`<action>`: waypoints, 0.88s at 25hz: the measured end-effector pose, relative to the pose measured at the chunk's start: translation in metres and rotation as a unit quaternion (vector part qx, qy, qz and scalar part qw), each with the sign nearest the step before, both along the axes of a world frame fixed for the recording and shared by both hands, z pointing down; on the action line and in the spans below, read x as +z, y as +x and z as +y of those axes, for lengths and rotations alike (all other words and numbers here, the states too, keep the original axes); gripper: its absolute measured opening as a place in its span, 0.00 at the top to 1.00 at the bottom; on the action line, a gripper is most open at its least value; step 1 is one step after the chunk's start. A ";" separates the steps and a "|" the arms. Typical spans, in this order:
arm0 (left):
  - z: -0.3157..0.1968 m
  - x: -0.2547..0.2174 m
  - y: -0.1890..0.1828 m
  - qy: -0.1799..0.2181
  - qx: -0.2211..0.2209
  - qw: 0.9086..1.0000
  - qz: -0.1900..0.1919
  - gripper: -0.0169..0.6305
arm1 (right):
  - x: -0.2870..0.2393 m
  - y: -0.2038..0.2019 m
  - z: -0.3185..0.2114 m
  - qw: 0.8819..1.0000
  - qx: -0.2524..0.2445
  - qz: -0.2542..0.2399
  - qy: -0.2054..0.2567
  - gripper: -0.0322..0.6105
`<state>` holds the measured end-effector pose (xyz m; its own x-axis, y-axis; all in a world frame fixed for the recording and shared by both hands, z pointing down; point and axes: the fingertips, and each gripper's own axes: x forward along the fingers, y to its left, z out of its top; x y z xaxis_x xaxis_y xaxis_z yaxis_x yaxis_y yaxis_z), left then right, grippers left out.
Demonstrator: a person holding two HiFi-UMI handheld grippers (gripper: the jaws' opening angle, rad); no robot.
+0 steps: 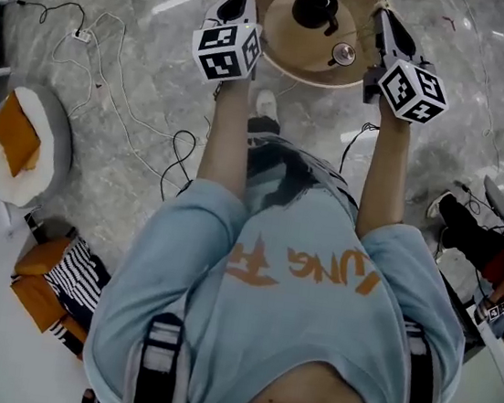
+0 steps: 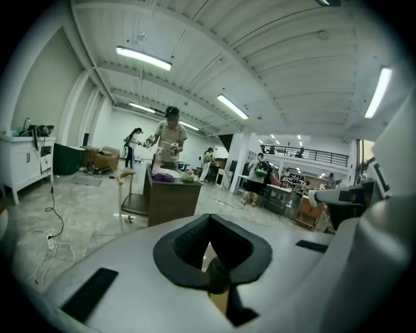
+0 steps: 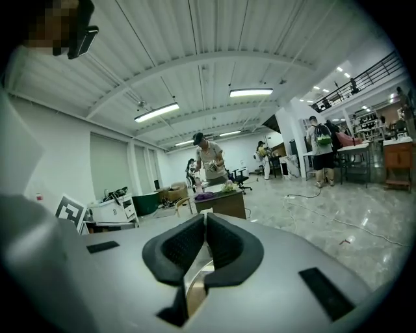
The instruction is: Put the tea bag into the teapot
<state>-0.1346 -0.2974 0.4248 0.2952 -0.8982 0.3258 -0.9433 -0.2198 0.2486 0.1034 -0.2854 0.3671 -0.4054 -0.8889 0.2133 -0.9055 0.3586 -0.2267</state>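
Observation:
A black teapot (image 1: pixel 314 6) stands on a round wooden table (image 1: pixel 280 57) at the top of the head view, with a small round silvery piece (image 1: pixel 343 54) beside it to the right. I see no tea bag in any view. My left gripper (image 1: pixel 237 2) is held at the table's left rim and my right gripper (image 1: pixel 384 22) at its right rim, both apart from the teapot. In the left gripper view the left gripper (image 2: pixel 209 242) has its pads together with nothing between them. The right gripper (image 3: pixel 205 235) in its own view is likewise shut and empty. Both cameras look out across the room.
White and black cables (image 1: pixel 111 85) trail over the marble floor left of the table. A round cushion (image 1: pixel 24 148) lies far left, shoes (image 1: pixel 461 224) and clutter at right. A person at a dark desk (image 2: pixel 170 195) stands far off in both gripper views.

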 end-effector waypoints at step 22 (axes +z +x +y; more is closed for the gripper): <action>-0.064 0.063 0.079 -0.073 0.094 0.992 -0.035 0.93 | 0.089 0.035 -0.072 0.995 0.003 0.057 -0.081 0.91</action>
<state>-0.0551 -0.3613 0.4883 0.4250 -0.7713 0.4739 -0.9052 -0.3597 0.2262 0.1384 -0.3577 0.4565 -0.3650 -0.8417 0.3980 -0.9308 0.3202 -0.1765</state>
